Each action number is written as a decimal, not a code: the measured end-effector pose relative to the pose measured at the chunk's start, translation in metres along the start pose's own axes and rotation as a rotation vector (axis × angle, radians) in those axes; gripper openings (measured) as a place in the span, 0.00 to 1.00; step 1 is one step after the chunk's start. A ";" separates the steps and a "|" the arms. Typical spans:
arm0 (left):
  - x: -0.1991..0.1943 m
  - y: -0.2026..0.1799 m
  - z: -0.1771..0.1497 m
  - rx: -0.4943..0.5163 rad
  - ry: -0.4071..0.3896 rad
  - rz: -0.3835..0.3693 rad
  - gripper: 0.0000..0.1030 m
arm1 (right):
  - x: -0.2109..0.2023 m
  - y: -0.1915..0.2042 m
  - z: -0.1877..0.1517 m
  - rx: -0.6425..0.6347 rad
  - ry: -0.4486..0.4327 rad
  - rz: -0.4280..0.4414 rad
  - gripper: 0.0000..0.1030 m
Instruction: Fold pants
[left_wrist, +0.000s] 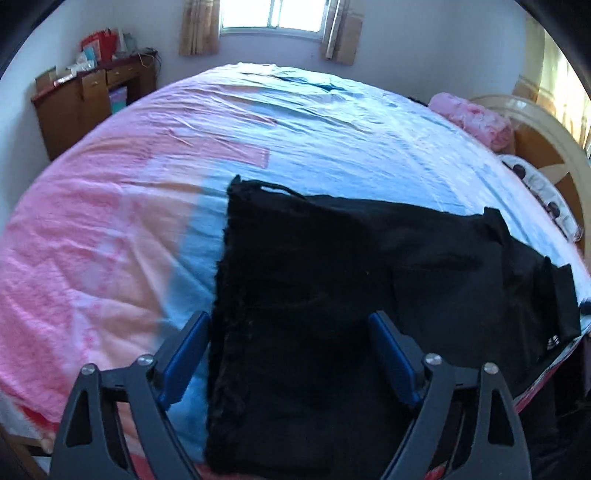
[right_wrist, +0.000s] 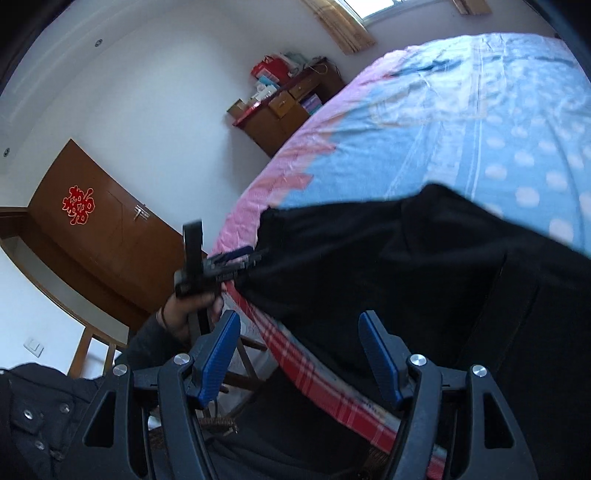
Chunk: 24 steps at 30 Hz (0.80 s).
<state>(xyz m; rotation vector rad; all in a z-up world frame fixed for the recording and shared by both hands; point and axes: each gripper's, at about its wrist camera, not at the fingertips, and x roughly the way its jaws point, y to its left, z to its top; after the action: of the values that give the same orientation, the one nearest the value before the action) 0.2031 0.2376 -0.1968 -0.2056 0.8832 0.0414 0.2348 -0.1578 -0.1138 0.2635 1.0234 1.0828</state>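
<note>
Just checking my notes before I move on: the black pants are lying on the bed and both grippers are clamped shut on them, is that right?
Not quite. The black pants do lie on the bed, but neither gripper is clamped on them. The left wrist view shows the left gripper with its jaws open, and the right wrist view shows the right gripper open too, holding nothing.

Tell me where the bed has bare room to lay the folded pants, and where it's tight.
Free: the wide pink-and-blue bedsheet left of the black pants, and the blue stretch beyond them toward the window. Tight: the near edge, where the pants overhang by the left gripper and right gripper, and the far right by the pink pillow.
</note>
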 end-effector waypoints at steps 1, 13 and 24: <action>0.005 0.001 0.001 -0.015 0.009 -0.014 0.84 | 0.004 -0.003 -0.004 0.010 0.008 -0.007 0.66; 0.009 0.000 0.005 0.038 0.048 -0.042 0.82 | 0.006 -0.047 -0.005 0.096 -0.078 -0.279 0.66; 0.003 0.009 0.003 -0.032 0.038 -0.104 0.57 | 0.017 -0.043 -0.010 0.051 -0.090 -0.279 0.66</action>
<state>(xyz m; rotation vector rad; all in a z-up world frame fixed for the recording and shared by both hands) 0.2059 0.2470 -0.1990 -0.2824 0.9094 -0.0452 0.2539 -0.1674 -0.1557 0.2014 0.9759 0.7866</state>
